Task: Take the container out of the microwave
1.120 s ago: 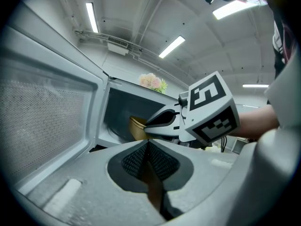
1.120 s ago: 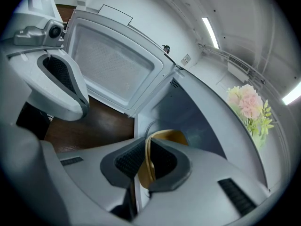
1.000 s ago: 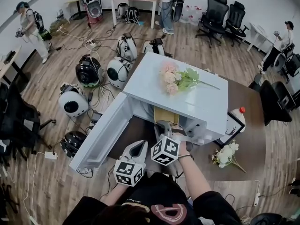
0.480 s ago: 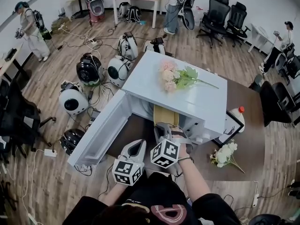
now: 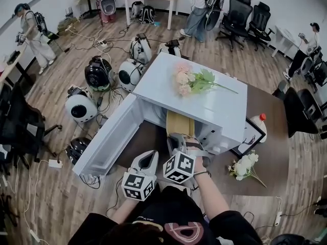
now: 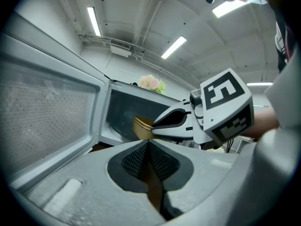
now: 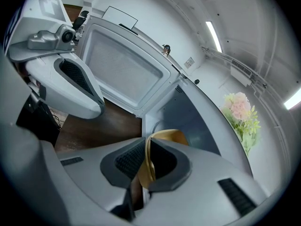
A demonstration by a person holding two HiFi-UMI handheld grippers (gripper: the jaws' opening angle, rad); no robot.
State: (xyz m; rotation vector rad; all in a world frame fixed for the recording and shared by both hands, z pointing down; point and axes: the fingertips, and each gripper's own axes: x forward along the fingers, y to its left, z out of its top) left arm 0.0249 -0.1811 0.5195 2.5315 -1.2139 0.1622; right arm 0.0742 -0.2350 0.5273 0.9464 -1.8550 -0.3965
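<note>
Microwave door (image 5: 107, 142) is swung wide toward lower left, its outer end past the table (image 5: 271, 180) edge. Left gripper (image 5: 148, 158), lower centre, has jaws pressed together on nothing. Just beside it, right gripper (image 5: 179, 139) is clamped on the near rim of the tan container (image 5: 180, 122). The container sits in the microwave (image 5: 214, 111) mouth, with a bare table strip in front. Count: one microwave, one container, two grippers, two bunches: top flowers (image 5: 191, 83), table flowers (image 5: 245, 168).

White microwave (image 5: 214, 111); golden-tan container (image 5: 180, 124); pink flowers (image 5: 184, 81), green leaves (image 5: 207, 80); dark brown table (image 5: 273, 148).
</note>
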